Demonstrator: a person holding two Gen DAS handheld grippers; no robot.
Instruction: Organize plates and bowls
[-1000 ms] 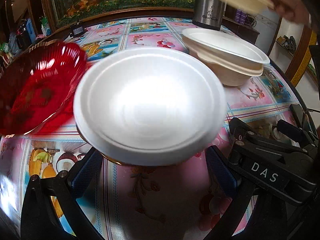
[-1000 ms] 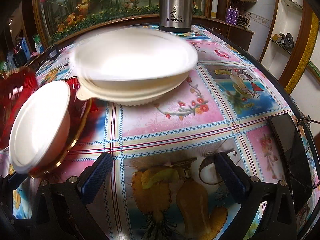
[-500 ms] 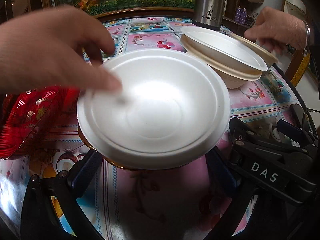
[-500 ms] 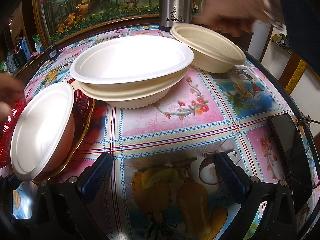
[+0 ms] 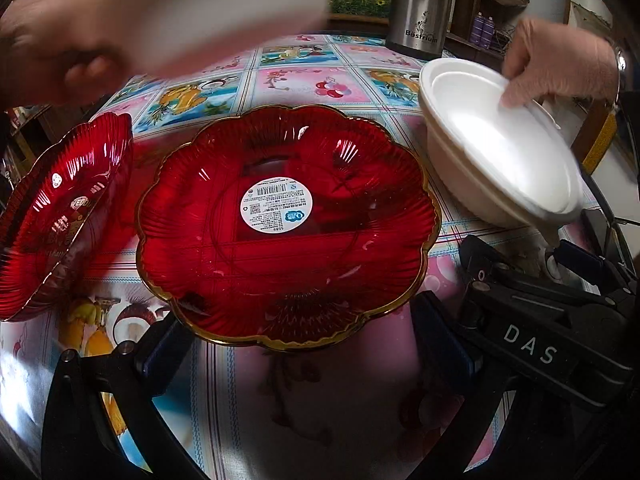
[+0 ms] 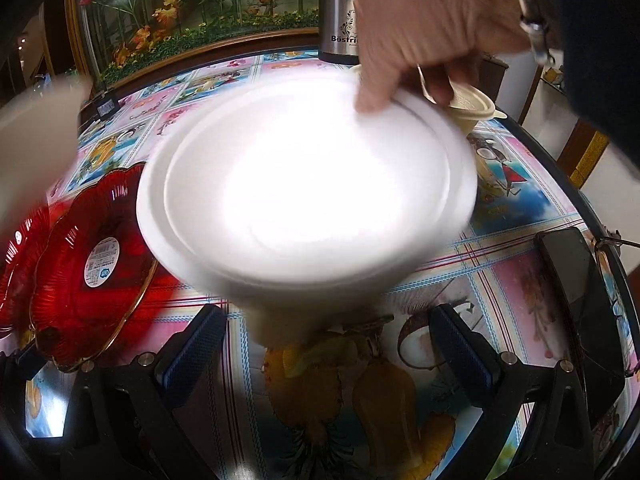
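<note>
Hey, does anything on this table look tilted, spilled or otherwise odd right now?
Nothing spilled. The left red dish is tilted on edge, the middle red dish still wears its barcode sticker, and bare hands, not the grippers, are moving the white bowls.

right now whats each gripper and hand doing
Left gripper: open, empty.
Right gripper: open, empty.
Left hand: lifting a blurred white bowl.
Right hand: gripping the white bowl stack.

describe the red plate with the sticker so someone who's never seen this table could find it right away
On the fruit-patterned tablecloth, look left of the stacked white bowls. Two red glass plates sit side by side; the red plate you want is the nearer-centre one, lying flat. Only it has a gold scalloped rim and a round white barcode sticker in the middle.
</note>
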